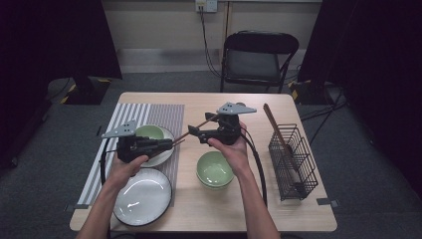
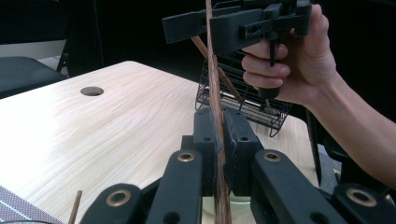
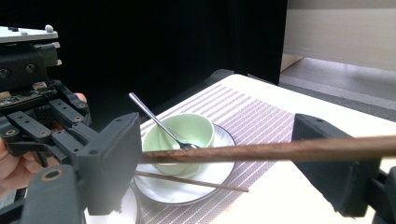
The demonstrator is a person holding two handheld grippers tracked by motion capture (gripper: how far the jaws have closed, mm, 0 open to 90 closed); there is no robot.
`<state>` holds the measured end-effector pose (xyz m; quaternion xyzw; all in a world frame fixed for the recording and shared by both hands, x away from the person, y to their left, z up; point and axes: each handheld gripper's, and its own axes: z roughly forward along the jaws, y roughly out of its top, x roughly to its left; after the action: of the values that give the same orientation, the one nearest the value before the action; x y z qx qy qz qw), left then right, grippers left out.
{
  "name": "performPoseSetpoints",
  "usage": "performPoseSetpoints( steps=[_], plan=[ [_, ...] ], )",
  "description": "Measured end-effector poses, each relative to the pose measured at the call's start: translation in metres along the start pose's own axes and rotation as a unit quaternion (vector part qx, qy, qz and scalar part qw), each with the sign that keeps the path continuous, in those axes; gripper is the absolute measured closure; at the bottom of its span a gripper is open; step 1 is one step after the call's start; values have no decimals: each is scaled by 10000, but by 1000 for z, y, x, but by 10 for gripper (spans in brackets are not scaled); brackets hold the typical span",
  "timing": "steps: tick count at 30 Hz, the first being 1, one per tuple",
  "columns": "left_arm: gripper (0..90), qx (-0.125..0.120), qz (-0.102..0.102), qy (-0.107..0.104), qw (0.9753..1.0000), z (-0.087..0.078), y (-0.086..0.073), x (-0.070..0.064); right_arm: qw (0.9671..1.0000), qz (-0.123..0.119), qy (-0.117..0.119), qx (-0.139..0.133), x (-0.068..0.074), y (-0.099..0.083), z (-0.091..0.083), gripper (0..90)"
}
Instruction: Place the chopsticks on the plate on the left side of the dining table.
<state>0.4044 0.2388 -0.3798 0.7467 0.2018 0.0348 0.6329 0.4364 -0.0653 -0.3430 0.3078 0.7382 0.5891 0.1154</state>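
High view: fixed above person's side, looks fwd & down over whole table (image 1: pixel 149 99), far off. Left gripper view: low & close, faces across tabletop toward wire basket (image 2: pixel 243 105) w/ right gripper (image 2: pixel 187 21) in front. Right gripper view: low, close, faces striped placemat (image 3: pixel 261 116) & small green bowl (image 3: pixel 196 128). All share the held chopstick (image 1: pixel 196 128).

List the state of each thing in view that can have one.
Left gripper: shut on the brown wooden chopstick.
Right gripper: open around that chopstick.
Second chopstick: lying on the white saucer.
Metal spoon: leaning in the green cup.
Black wire basket: holding a utensil.
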Motion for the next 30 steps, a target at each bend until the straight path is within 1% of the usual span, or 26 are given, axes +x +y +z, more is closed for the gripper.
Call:
performPoseSetpoints(
  steps=[4,6,10,13,16,17,18,20,22,24,26,28,29,30],
  plan=[
    [847,33,-9,25,10000,-1,0,1,10000,-12,-73,39,-1,-1,-3,166],
    [847,82,-10,73,9999,0,-1,1,9999,-26,-120,58,-1,-3,-6,166],
    [847,83,-21,99,9999,0,-1,2,9998,-45,-179,71,-3,-5,-9,167],
    [847,63,1,128,9999,-1,-1,2,9994,-34,-288,173,-9,-10,-12,168],
    [846,66,-1,141,9999,-1,-1,2,9992,14,-319,228,-12,-14,-14,167],
    [846,50,23,200,9998,-1,-2,2,9987,7,-426,297,-15,-17,-15,162],
    [846,85,36,242,9997,-1,-2,3,9982,-15,-504,326,-16,-19,-16,160],
    [847,98,43,237,9997,-1,-2,3,9973,-57,-616,406,-19,-24,-18,160],
    [847,89,34,270,9996,-1,-2,3,9969,-37,-646,458,-21,-26,-19,158],
    [847,132,73,282,9995,-1,-1,3,9958,8,-722,557,-27,-34,-21,160],
    [847,140,79,291,9994,1,-2,4,9956,53,-721,591,-29,-38,-22,160],
    [846,206,93,308,9993,1,-2,5,9947,111,-795,649,-34,-45,-24,161],
    [847,196,55,311,9993,1,-3,6,9939,135,-854,678,-37,-48,-25,162],
    [846,209,64,336,9992,1,-3,6,9934,162,-899,694,-40,-51,-26,161]
  ],
)
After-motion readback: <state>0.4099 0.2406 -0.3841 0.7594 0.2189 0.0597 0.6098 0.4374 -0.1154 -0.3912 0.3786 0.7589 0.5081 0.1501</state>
